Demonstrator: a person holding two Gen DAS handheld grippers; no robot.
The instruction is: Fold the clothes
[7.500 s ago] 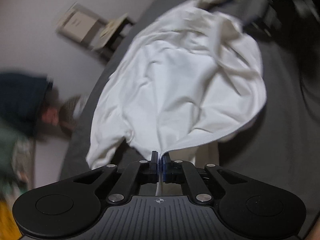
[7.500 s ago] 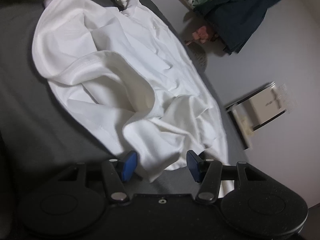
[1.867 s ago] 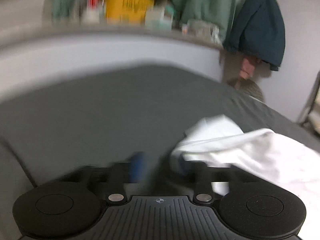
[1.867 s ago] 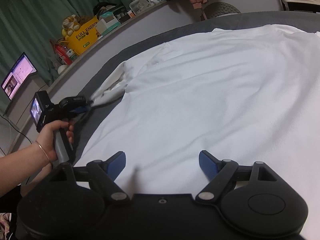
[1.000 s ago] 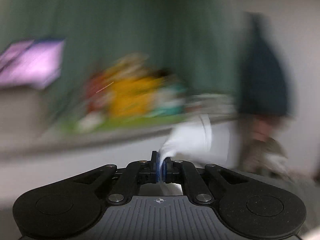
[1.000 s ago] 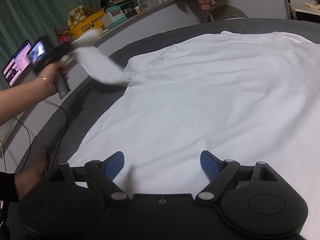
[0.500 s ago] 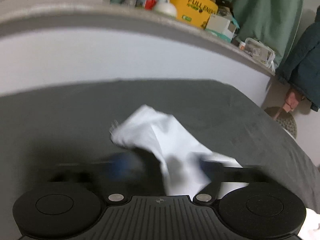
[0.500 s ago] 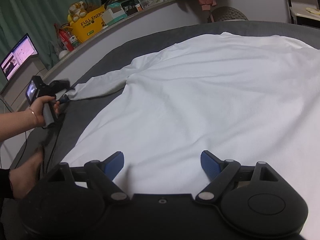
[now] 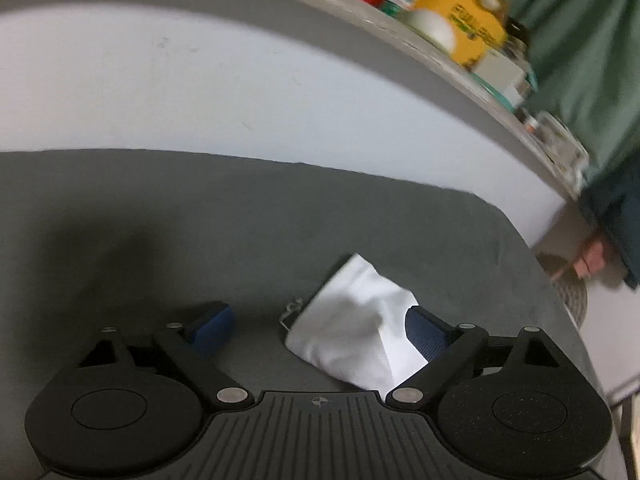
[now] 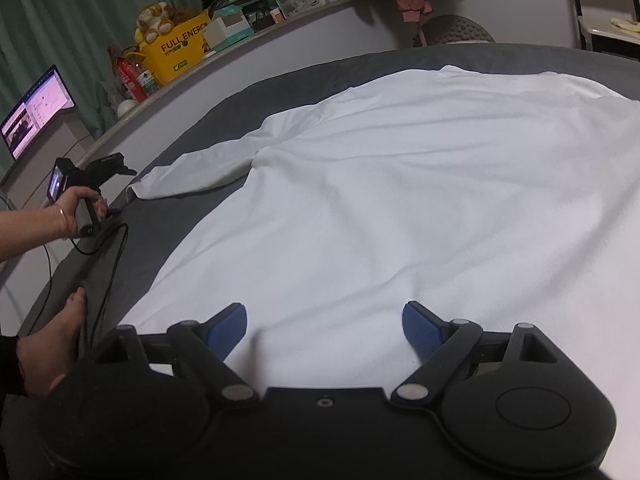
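A white long-sleeved shirt is spread flat over a dark grey bed cover, filling the centre and right of the right wrist view. One sleeve is stretched out toward the middle left of that frame, its cuff lying on the cover.

Left gripper: jaws are seen wide apart and are closing slightly. The sleeve cuff is seen low and right of centre in the left wrist view, between the blue pads and close against the right-hand pad; no pinch on the cloth is shown. From the right wrist view the same gripper is seen at the middle left edge, held in a hand wearing a thin bracelet, just beside the cuff. A black cable is trailed from it down the cover.

Right gripper: jaws are spread and are opening. The pads are held over the lower edge of the shirt at the bottom centre of the frame, cloth lying between them but not pressed.

A ledge along the upper left is loaded with a yellow box, a plush toy and bottles. A lit laptop screen is noted at the far left, with green curtains behind.
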